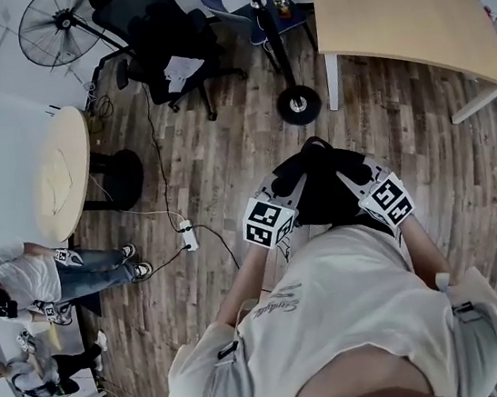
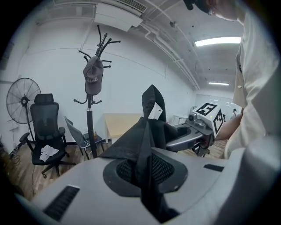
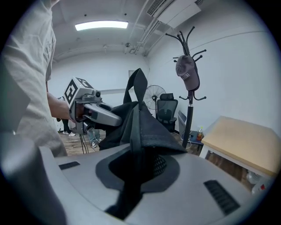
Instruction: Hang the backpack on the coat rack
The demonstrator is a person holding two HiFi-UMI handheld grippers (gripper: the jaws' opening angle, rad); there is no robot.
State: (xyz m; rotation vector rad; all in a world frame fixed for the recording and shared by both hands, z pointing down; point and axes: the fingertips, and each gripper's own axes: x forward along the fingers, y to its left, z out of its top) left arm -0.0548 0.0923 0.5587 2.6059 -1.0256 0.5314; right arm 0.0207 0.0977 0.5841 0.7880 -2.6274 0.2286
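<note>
Clamped shut in left gripper (image 2: 143, 175) and right gripper (image 3: 136, 172), side by side: soft black backpack (image 1: 320, 185), sagging above wooden floor (image 1: 214, 152), short of coat rack (image 2: 91, 115); likely light, floppy, best hooked by upright top loop (image 2: 151, 102).

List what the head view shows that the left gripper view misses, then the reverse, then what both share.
Head view only: round pale wooden table, white power strip on the floor, a person in jeans. Left gripper view only: lit ceiling light strip, and the black fabric backpack pinched in the left gripper. Both: the backpack, black coat rack, black office chair, standing fan, light wooden desk.
</note>
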